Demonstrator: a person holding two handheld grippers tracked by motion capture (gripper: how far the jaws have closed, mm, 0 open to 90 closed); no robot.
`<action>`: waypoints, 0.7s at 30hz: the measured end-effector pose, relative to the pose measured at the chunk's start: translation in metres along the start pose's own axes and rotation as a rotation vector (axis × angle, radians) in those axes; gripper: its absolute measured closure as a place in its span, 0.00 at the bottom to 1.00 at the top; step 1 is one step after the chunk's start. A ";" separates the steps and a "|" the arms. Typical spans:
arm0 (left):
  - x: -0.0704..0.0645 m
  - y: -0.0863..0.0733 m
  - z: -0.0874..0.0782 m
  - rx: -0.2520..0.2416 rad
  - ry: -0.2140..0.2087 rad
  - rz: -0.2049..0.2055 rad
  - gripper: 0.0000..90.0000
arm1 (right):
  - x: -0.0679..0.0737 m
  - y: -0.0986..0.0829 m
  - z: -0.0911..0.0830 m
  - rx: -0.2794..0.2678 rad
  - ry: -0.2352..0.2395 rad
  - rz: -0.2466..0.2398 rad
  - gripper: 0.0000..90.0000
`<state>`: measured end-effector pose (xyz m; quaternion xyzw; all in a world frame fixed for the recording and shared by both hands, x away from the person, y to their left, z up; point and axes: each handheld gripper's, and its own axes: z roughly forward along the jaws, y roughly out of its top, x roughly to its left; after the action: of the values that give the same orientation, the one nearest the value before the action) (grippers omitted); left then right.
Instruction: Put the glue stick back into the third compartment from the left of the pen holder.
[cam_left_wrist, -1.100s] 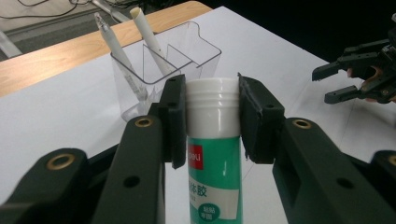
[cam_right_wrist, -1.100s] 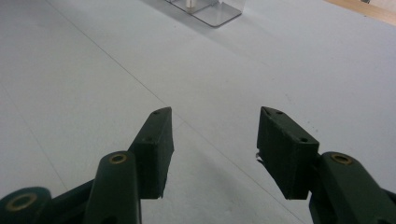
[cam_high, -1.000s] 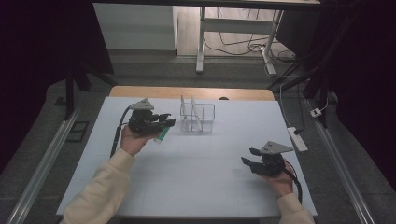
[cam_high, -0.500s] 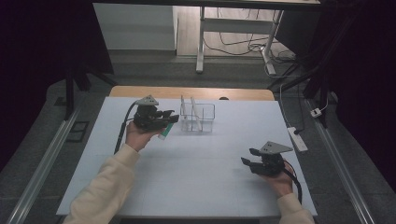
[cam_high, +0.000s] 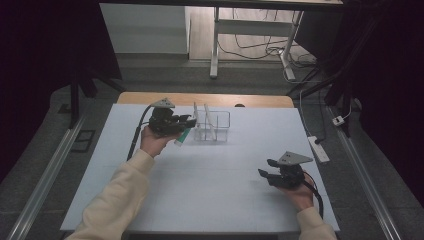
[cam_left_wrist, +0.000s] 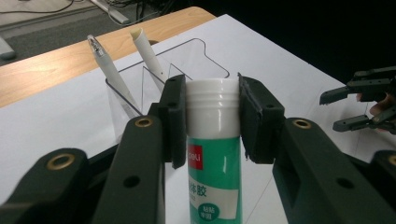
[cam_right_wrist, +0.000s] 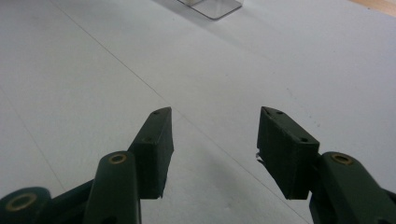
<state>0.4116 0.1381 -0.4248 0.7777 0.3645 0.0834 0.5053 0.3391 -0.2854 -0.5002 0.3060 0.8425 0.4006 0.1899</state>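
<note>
Glue stick (cam_left_wrist: 213, 154), clamped by its white cap in my left gripper (cam_left_wrist: 212, 116), has edged closer to the clear organizer (cam_high: 212, 126), so the drop-in looks near, while my right gripper (cam_right_wrist: 214, 140) rests wide open.

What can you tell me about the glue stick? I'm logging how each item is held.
The glue stick is a round tube with a green body, a white label patch bearing printed characters, and a white ribbed cap, plastic by its look. The left gripper is shut on it, its pads pressing the cap from both sides. In the high view the stick hangs tilted above the table, green end down, just left of the clear holder, which contains two white pens. Its lower end is out of the left gripper view.
</note>
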 end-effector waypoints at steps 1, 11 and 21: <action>0.000 0.001 0.001 0.001 -0.002 -0.001 0.72 | 0.000 0.000 0.000 0.001 0.002 0.000 0.50; 0.000 0.013 0.009 -0.005 0.000 0.001 0.72 | 0.000 0.000 0.000 0.000 0.005 -0.001 0.50; -0.001 0.023 0.019 -0.001 0.002 0.010 0.72 | -0.001 0.000 0.000 -0.001 0.005 -0.001 0.50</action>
<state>0.4313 0.1187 -0.4140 0.7793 0.3610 0.0868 0.5049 0.3395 -0.2860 -0.5006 0.3045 0.8429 0.4017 0.1881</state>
